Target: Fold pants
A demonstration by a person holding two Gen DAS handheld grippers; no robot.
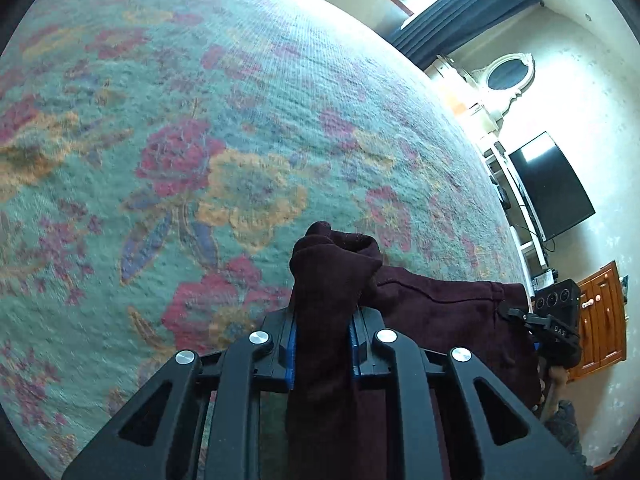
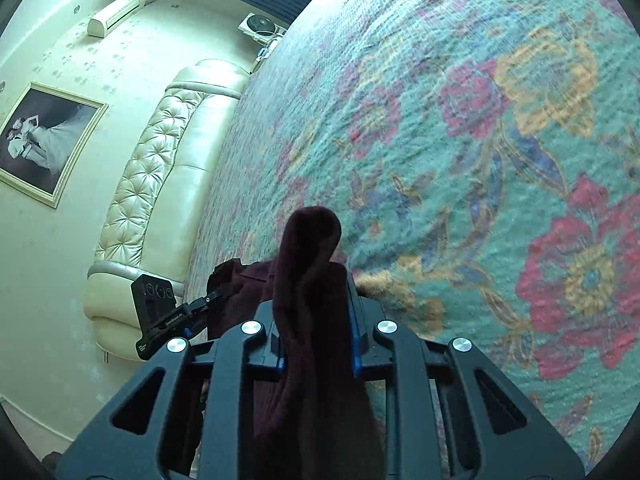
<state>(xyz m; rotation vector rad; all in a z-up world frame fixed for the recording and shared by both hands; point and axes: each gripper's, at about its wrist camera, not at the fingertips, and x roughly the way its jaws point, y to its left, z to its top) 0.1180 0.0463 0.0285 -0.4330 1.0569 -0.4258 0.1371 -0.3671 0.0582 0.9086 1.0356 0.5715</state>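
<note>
Pants [image 1: 440, 312] edge pinched: left claw [image 1: 324, 344] | right claw [image 2: 316, 340] | bedspread [image 1: 200, 120] apparently below

The dark maroon fabric pants [image 1: 332, 320] bunch between the left gripper [image 1: 323, 344]'s blue-padded fingers, hiding the pads' inner faces, and run out past the bottom edge. In the right wrist view the same cloth covers the right gripper [image 2: 316, 340]'s grip and leaves the frame below. The teal floral woven bedspread [image 2: 480, 160] blurs toward the edges.
</note>
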